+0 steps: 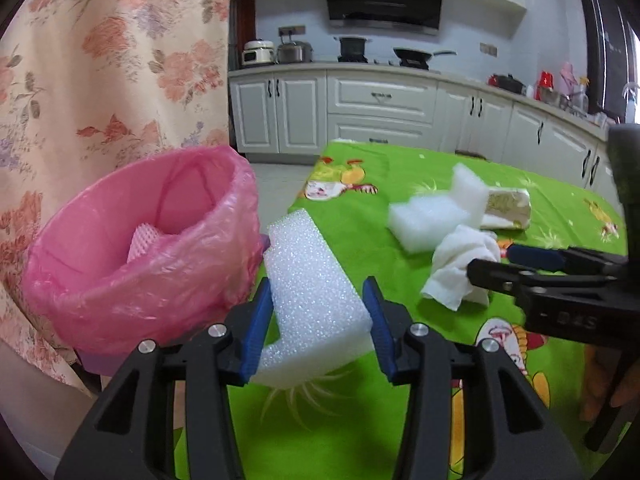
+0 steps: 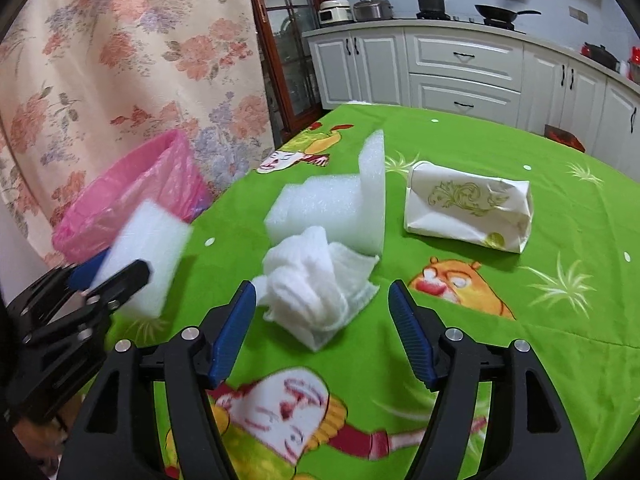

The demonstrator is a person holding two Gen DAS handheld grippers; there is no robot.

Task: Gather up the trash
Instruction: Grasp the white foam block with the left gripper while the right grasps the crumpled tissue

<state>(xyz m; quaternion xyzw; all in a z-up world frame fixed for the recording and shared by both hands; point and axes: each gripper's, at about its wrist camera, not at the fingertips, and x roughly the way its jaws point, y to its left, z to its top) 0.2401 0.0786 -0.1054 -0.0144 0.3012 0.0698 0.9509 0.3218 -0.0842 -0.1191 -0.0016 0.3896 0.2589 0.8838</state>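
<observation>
Two grippers: both over the green cartoon tablecloth (image 2: 500, 312), L + R in view.
L gripper (image 1: 318, 320): clamped on a white foam block (image 1: 308, 280); blue pads press both sides, block lifted off the cloth.
L foam block, place: at the cloth's left edge, just beside the pink-lined bin (image 1: 132, 248), not yet over its mouth.
Same block, R view: blurred white slab (image 2: 148, 248) in the L gripper (image 2: 116, 276), in front of the bin (image 2: 132, 196).
R gripper (image 2: 322, 312): jaws spread, nothing gripped; blue pads stand either side of the crumpled tissue (image 2: 316, 292) w/o touching it.
Tissue, place: lies on the cloth, mid-table, touching the 2nd foam piece behind it.
2nd foam piece (image 2: 340, 204): L-shaped, on the cloth, one slab upright, just beyond the tissue.
Paper packet (image 2: 468, 208): white w/ gold print, lying on the cloth just right of that foam.
Bin: stands off the cloth's left edge, in front of a floral curtain (image 1: 100, 60); pink liner open, a pale pink item inside.
Bkgd: white kitchen cabinets (image 1: 380, 108) beyond the cloth's far end.
</observation>
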